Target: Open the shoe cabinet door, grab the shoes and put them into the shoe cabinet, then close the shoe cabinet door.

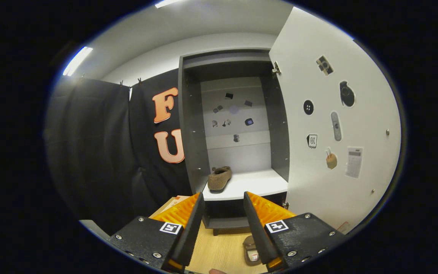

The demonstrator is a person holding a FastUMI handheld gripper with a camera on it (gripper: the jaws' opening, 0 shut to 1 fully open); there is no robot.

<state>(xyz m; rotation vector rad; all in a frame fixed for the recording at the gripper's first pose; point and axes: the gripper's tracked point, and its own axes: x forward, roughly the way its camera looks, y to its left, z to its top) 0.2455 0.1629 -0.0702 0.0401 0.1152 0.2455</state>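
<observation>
Gripper view: the gripper (223,205) has its ridged fingers spread, holding nothing. Between them, a second shoe (250,249) lies on the wooden floor (219,251). Beyond, a fuzzy brown shoe (219,178) rests on the cabinet (188,125)'s smooth white shelf (255,182), its flat door (340,144) swung open.

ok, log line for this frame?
white cabinet door open | brown slipper on shelf | second slipper on wooden floor | gripper open, empty
</observation>
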